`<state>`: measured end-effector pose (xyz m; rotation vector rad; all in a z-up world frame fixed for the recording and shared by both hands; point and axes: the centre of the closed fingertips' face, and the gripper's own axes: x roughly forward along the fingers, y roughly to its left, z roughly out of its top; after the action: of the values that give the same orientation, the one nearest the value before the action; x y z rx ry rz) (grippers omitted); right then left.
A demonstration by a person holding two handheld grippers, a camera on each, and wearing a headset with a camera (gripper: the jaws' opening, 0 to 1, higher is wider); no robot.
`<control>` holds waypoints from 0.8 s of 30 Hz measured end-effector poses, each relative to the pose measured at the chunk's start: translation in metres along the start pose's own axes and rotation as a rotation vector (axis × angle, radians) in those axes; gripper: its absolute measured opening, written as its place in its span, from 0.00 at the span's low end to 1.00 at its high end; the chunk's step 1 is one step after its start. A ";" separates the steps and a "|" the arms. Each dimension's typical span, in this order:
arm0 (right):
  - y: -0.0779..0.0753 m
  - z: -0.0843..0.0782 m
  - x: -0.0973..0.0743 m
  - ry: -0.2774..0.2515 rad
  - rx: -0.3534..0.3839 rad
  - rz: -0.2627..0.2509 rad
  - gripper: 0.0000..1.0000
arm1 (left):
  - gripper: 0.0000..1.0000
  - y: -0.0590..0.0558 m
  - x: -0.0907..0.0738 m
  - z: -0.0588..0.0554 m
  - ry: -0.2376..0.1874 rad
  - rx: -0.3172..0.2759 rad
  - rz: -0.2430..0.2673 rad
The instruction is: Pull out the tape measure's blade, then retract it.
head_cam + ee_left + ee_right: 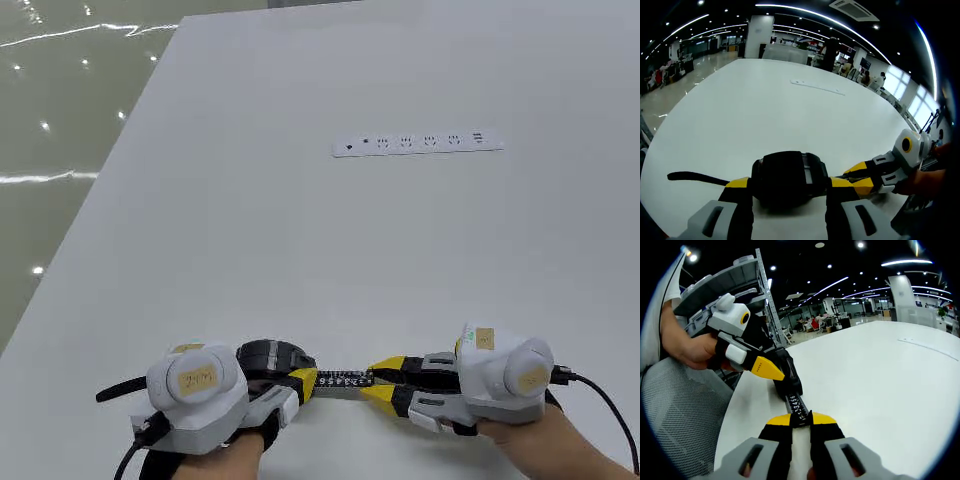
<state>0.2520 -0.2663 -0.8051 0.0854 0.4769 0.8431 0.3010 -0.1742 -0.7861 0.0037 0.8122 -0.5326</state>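
A black tape measure (272, 359) lies on the white table (330, 240) near its front edge. My left gripper (292, 385) is shut on its case (789, 176), yellow fingertips on either side. A short length of dark blade (342, 381) with white numbers runs right from the case. My right gripper (378, 379) is shut on the blade's end (799, 412). In the right gripper view the case (786, 371) sits ahead with the left gripper on it. A black wrist strap (696, 177) trails left from the case.
A white power strip (417, 143) lies flat in the middle of the table, far beyond the grippers. The table's left edge (110, 160) runs diagonally beside a shiny floor. A cable (598, 400) trails from the right gripper.
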 end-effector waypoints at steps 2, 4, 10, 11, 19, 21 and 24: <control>0.003 0.001 0.006 0.002 -0.013 0.009 0.10 | 0.55 0.000 0.000 0.000 0.003 0.000 -0.003; 0.004 0.004 0.011 0.001 -0.011 0.011 0.10 | 0.55 0.000 0.000 0.000 0.003 -0.008 -0.008; 0.009 0.008 0.026 -0.002 -0.013 0.027 0.10 | 0.55 0.002 -0.001 0.000 0.002 -0.020 -0.016; 0.011 0.010 0.031 -0.003 -0.015 0.031 0.10 | 0.55 0.002 -0.001 0.001 0.000 -0.021 -0.018; 0.017 0.011 0.049 0.013 -0.043 0.057 0.10 | 0.55 0.002 0.001 0.001 0.002 -0.029 -0.022; 0.016 0.012 0.049 0.014 -0.047 0.058 0.10 | 0.55 0.003 0.001 0.001 0.001 -0.038 -0.022; 0.016 0.012 0.049 0.015 -0.045 0.059 0.10 | 0.55 0.003 0.001 0.001 -0.001 -0.035 -0.022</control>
<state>0.2744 -0.2181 -0.8084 0.0516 0.4707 0.9123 0.3036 -0.1724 -0.7867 -0.0381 0.8208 -0.5394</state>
